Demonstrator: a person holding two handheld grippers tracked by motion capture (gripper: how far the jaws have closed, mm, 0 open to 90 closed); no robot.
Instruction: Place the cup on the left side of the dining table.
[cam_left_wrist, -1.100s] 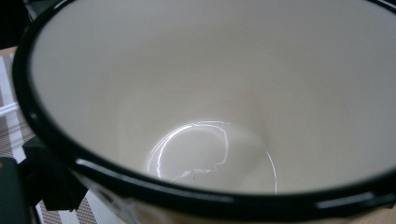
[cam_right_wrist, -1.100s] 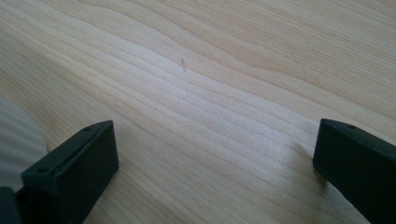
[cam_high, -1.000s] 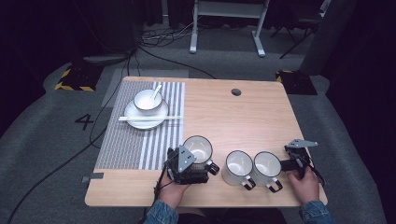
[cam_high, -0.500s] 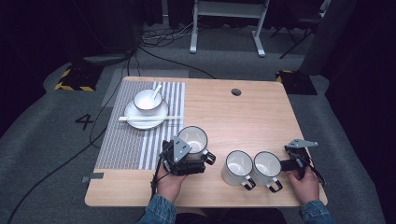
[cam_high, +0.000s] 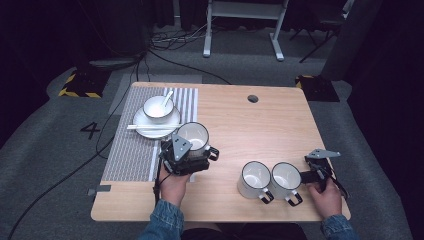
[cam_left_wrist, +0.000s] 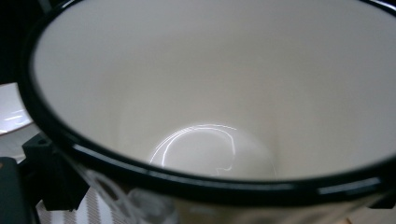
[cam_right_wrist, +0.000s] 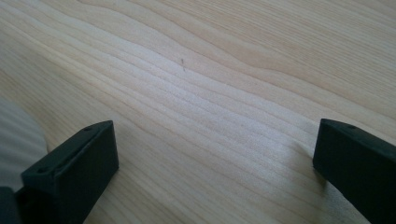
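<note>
Mug with the black rim sits in my left tool, clamped between its jaws — in the left gripper view I look straight into its white inside, which is bare. In the high view this mug is at the right edge of the striped mat, its handle pointing to the right; whether it is lifted off the counter I cannot tell. My left hand holds the tool from below.

My right tool is near the right front corner of the wooden counter, held by my right hand. In the right gripper view its two black jaws stand wide apart, with bare wood between them. Just beside it, to its left, stand two more white mugs, side by side and touching — their handles point toward me.

Farther away, on the mat, is a white plate with a bowl on it. A spoon leans in the bowl, and chopsticks lie across the plate's front.
</note>
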